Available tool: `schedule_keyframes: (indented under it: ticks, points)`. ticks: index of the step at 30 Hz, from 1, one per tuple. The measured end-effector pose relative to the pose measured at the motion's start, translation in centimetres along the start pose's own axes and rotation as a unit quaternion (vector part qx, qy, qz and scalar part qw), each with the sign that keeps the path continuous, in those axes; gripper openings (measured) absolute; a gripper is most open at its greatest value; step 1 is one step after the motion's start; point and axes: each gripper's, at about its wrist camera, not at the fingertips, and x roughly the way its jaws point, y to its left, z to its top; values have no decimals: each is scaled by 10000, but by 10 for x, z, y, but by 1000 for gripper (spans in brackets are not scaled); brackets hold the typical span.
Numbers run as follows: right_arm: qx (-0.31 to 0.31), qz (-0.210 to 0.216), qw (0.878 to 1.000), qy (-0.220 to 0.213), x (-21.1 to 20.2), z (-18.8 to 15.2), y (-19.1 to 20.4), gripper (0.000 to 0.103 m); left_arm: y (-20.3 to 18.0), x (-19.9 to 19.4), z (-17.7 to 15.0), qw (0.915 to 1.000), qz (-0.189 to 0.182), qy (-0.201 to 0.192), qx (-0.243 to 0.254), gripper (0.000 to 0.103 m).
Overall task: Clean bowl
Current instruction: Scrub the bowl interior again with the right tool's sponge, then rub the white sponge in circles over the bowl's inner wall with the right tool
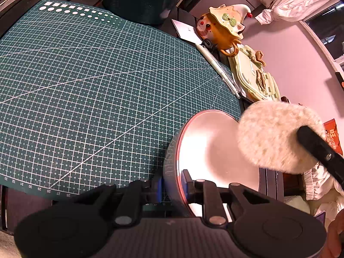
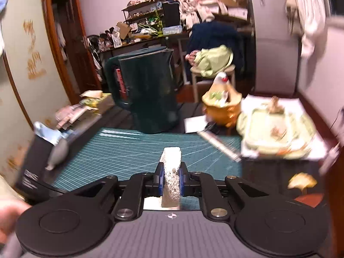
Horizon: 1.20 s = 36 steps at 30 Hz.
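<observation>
In the left wrist view my left gripper (image 1: 172, 185) is shut on the rim of a pale bowl (image 1: 206, 148) with a red edge, held tilted above the green cutting mat (image 1: 96, 90). A fluffy white sponge (image 1: 277, 135) hangs at the bowl's right side, pinched by the black fingers (image 1: 318, 148) of the other gripper. In the right wrist view my right gripper (image 2: 171, 177) is shut on that white porous sponge (image 2: 171, 172), seen edge-on above the mat (image 2: 129, 148). The bowl does not show in the right wrist view.
A dark green kettle (image 2: 146, 90) stands at the mat's far edge. A cat-shaped ceramic jar (image 1: 223, 28), a pale green tray (image 1: 255, 75), a pen (image 1: 221, 68) and white paper (image 1: 187, 31) lie right of the mat. A black box (image 2: 43, 150) sits left.
</observation>
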Motion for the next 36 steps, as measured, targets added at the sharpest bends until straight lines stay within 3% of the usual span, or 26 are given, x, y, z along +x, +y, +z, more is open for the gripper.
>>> schedule_keyframes:
  ticks: [7,15,19,24,26,30,36]
  points:
    - [-243,213,9975,630,30,-19,21,12,0,3,6,10000,1,7,-15,19]
    - [-1524,-783,9819,810,45,-39,50,13,-15,3,4,10000,5,9,-3,19]
    - [-2061,-1080,9708,587,36,-39,61,13,-17,-3,0,10000,-19,13,-23,19]
    - [-1948,-1211,9732,167,6,-19,52,13,-19,-8,-3,10000,-12,10,-13,19]
    - [-1744,-1109,9784,94,-2,-11,45,13,-20,-9,-3,10000,-10,7,-15,19]
    - [-894,-419,9951,104,-13,2,21,13,-20,-10,-4,10000,-6,2,-19,19]
    - [-843,36,9947,596,11,-11,30,13,-19,-11,-4,10000,-6,3,-19,19]
